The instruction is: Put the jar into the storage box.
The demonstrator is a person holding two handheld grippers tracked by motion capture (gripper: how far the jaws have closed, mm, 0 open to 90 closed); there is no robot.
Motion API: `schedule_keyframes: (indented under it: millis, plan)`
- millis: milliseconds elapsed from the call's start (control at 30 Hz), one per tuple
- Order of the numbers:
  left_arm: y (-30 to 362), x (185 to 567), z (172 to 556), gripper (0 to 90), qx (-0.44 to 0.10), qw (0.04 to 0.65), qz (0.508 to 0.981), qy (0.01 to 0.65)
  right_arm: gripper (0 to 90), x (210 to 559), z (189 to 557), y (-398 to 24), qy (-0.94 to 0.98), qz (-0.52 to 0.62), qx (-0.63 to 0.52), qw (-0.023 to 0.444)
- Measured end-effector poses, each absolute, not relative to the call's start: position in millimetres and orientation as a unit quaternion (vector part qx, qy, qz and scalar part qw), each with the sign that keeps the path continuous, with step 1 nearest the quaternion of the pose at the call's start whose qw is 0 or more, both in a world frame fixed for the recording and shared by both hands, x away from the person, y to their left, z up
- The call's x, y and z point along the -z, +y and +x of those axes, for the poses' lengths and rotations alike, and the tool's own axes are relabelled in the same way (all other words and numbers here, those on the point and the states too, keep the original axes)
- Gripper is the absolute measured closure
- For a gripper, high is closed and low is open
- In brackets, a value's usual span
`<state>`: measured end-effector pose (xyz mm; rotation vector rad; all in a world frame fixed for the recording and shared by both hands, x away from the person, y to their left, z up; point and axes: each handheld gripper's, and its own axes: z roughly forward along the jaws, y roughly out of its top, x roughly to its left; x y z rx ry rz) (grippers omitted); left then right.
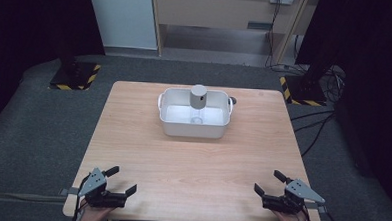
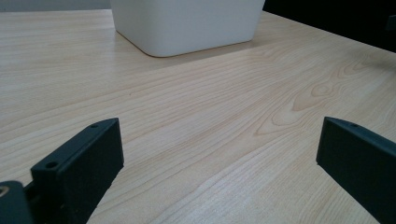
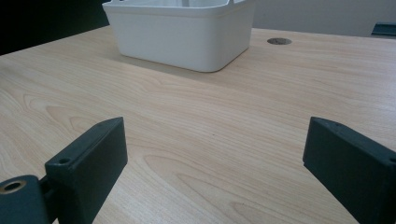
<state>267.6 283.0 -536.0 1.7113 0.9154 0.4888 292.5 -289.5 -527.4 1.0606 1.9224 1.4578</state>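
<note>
Left gripper (image 1: 117, 181) and right gripper (image 1: 268, 184): fingers wide, empty. Grey cylinder (image 1: 198, 96) in white tub (image 1: 193, 129) (12 o'clock on desk (image 1: 192, 160)) risked toppling if clipped.

**Nothing readable here**

No text, labels, brand names or numbers can be made out on anything. The closest thing to a sign is the yellow-and-black hazard striping (image 1: 93, 75) on the black floor bases behind the table.

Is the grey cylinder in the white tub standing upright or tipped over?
Upright. In the high view the grey cylinder stands on end inside the white tub, near its far wall, with its flat top facing up.
</note>
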Motion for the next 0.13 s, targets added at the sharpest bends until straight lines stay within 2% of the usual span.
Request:
schedule_keyframes:
  millis: [133]
  plan:
    - [282.6, 536.1, 267.9, 0.0, -0.206, 0.539, 0.721, 0.384, 6.5, 527.1, 292.1, -289.1, 0.706, 0.390, -0.535, 0.250]
